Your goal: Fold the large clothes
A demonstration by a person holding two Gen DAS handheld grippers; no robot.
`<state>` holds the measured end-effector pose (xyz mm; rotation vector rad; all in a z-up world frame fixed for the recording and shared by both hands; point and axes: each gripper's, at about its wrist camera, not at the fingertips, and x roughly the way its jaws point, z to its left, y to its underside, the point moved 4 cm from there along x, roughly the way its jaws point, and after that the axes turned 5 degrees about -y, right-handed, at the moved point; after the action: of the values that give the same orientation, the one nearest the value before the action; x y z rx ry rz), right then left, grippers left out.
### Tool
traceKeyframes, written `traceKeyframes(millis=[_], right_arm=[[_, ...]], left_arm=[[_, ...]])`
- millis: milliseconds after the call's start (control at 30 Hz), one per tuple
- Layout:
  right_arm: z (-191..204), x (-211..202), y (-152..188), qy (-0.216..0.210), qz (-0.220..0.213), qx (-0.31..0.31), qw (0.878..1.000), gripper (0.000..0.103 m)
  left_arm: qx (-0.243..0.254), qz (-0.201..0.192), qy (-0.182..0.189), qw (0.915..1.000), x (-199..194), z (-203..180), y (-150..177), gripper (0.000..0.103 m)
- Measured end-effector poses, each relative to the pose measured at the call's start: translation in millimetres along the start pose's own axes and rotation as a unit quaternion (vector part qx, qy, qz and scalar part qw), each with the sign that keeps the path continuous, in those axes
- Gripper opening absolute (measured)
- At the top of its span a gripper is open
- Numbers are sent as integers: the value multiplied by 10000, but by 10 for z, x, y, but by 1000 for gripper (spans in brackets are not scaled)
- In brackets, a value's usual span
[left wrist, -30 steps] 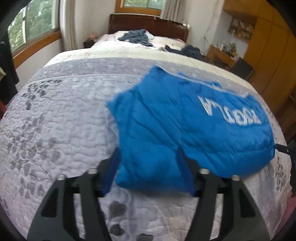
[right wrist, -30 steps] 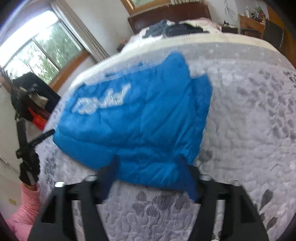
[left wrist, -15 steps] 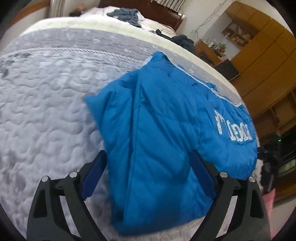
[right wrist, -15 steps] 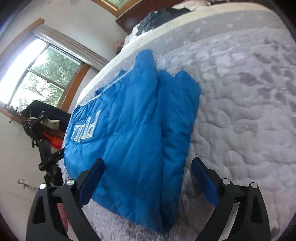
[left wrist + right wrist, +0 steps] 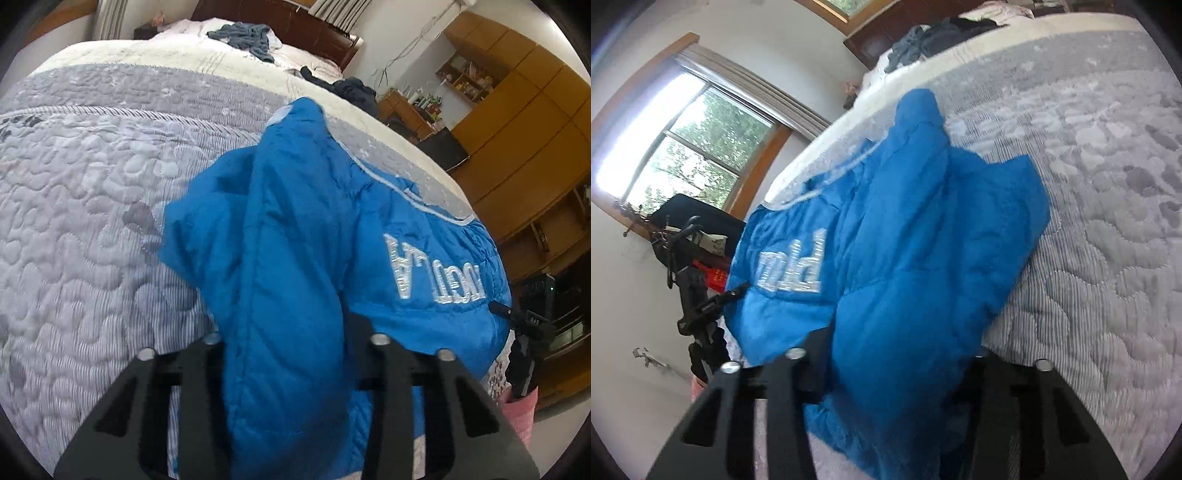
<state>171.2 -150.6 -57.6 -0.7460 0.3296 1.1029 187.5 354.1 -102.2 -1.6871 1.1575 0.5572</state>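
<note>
A blue puffer jacket [image 5: 295,221] with white lettering lies partly folded on the grey quilted bed [image 5: 74,203]. In the left wrist view a thick fold of it rises between the fingers of my left gripper [image 5: 291,332], which is shut on the jacket, and the fabric hides the fingertips. In the right wrist view the jacket [image 5: 923,240] bulges the same way between the fingers of my right gripper [image 5: 886,350], which is also shut on it. Each gripper holds a near edge of the jacket from its own side.
Loose dark clothes [image 5: 243,35] lie near the headboard. Wooden wardrobes [image 5: 517,110] stand past the bed's right side. A black tripod with a camera [image 5: 532,325] stands at the bed's foot, and shows in the right wrist view as the tripod [image 5: 698,306]. Bare quilt [image 5: 1108,184] spreads beside the jacket.
Both grippers were open and apart from the jacket. They moved in over its near edge and shut on thick folds, which now lift off the quilt.
</note>
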Motion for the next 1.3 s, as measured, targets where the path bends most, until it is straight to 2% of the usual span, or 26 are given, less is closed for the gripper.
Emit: traceKeyframes(millis=[67, 167, 367, 500, 633, 700, 767, 833, 900, 1000, 1067, 1133, 1233, 1300], right_arm=[[77, -91, 50, -39, -1, -29, 10000, 38], [165, -264, 188, -86, 42, -59, 9999, 36], [327, -782, 806, -175, 138, -136, 9997, 36], [418, -981, 1278, -22, 238, -169, 9996, 36], [344, -1011, 1507, 179, 322, -90, 9993, 40], [239, -934, 1516, 287, 375, 20, 9989, 46], [88, -824, 1510, 319, 451, 220, 9982, 52], [7, -732, 1471, 199, 465, 348, 9981, 57], [-35, -733, 1445, 130, 458, 373, 9982, 58], [-14, -822, 1443, 245, 434, 291, 9983, 61], [-7, -952, 1456, 481, 341, 189, 9981, 62], [-4, -1112, 1445, 703, 176, 139, 9973, 68], [75, -1362, 1341, 1271, -191, -160, 9916, 72], [166, -1439, 1262, 1415, -318, -371, 9887, 78]], left_arm=[[-21, -17, 87, 10000, -107, -38, 62, 27], [18, 42, 280, 9996, -309, -124, 246, 25], [75, 239, 696, 9973, -774, -271, 835, 25], [186, 377, 676, 9968, -955, -364, 1258, 26], [284, 369, 508, 9976, -911, -319, 1502, 31], [206, 371, 415, 9982, -786, -238, 1548, 38], [80, 367, 466, 9982, -695, -136, 1567, 50], [-76, 355, 604, 9975, -600, -69, 1559, 55], [-176, 359, 688, 9968, -605, -54, 1578, 56], [-195, 351, 649, 9971, -684, -40, 1544, 56], [-172, 210, 567, 9980, -825, -1, 1512, 55], [-204, 29, 514, 9985, -989, 63, 1471, 55], [-29, -292, 173, 9994, -1181, 54, 1382, 55], [239, -551, -78, 9982, -1269, -31, 1273, 55]])
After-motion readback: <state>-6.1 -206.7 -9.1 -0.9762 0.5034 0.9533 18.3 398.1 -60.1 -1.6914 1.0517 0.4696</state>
